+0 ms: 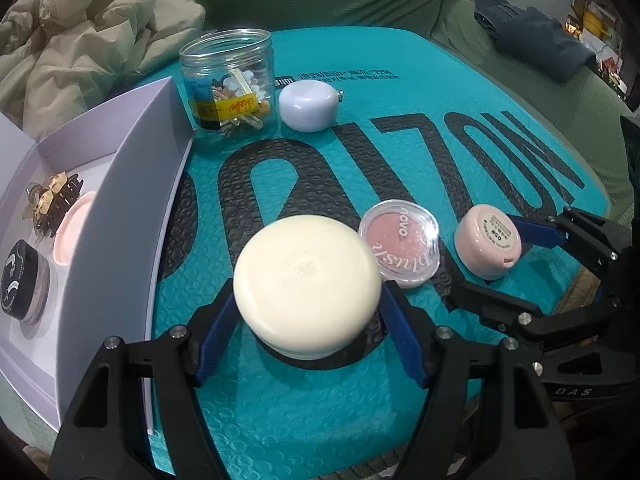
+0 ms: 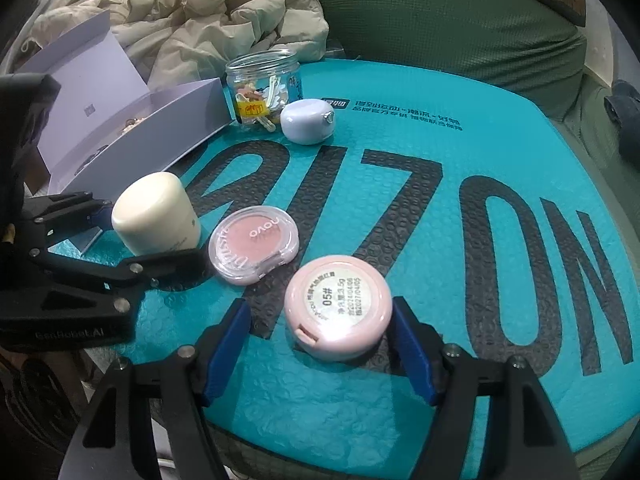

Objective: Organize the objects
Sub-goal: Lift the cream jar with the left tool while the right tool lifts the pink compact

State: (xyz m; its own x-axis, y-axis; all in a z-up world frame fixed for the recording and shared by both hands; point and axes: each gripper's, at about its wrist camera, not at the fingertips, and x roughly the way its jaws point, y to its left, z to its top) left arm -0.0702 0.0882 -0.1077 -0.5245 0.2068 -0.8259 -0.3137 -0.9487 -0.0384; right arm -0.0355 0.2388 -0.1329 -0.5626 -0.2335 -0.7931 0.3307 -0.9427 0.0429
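Note:
A cream round jar (image 1: 306,280) stands on the teal padded mat (image 1: 460,92). My left gripper (image 1: 307,296) is open, its blue pads close on either side of the jar. To the right, a pink compact (image 2: 338,306) lies label-up between the fingers of my open right gripper (image 2: 320,304), with a clear gap at the left pad. A clear-lidded blush compact (image 1: 400,246) lies between the jar and the pink compact. At the left, an open lavender box (image 1: 132,168) holds a hair claw (image 1: 52,200), a black-lidded pot (image 1: 18,276) and a pink round piece (image 1: 74,232).
A clear plastic jar (image 1: 228,80) of small clips and a lavender round case (image 1: 310,106) stand at the mat's far side. A crumpled beige quilt (image 1: 80,32) lies behind the box. A dark blue cloth (image 1: 532,40) lies on the green cushion at the far right.

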